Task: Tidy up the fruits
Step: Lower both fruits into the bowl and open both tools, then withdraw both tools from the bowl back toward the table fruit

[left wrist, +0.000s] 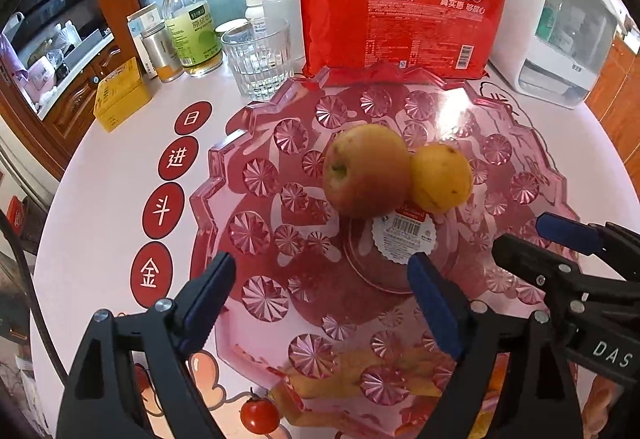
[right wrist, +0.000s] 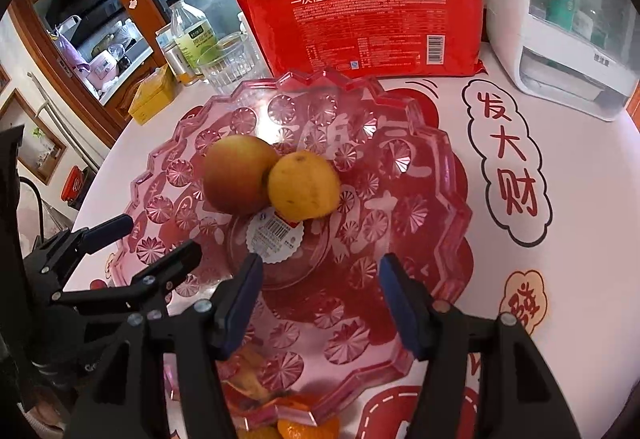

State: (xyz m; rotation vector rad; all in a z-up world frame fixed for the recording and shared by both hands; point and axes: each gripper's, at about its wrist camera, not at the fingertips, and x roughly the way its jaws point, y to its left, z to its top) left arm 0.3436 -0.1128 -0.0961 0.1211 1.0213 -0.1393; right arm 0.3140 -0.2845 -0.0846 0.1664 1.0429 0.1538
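Far left on the counter (left wrist: 100,199), a yellow tin (left wrist: 120,97) and a bottle (left wrist: 188,27) stand clear of the action. Near the front edge, a cherry tomato (left wrist: 259,415) waits outside the pink dish (left wrist: 208,179), which looks like the next fruit to collect. Left claw (left wrist: 320,303) hovers over the dish, jaws spread wide and nothing between them. Dead centre, the apple (left wrist: 366,171) sits in the dish, and touching its right side, the orange (left wrist: 440,179). So two fruits are in, and the sorting looks midway. Moving right, the right claw (right wrist: 320,299) hangs over the dish too, jaws parted, narrower than its partner's, gripping nothing. Below it, orange pieces (right wrist: 308,429) lie at the near rim. Next call: swing down and close on a loose fruit.
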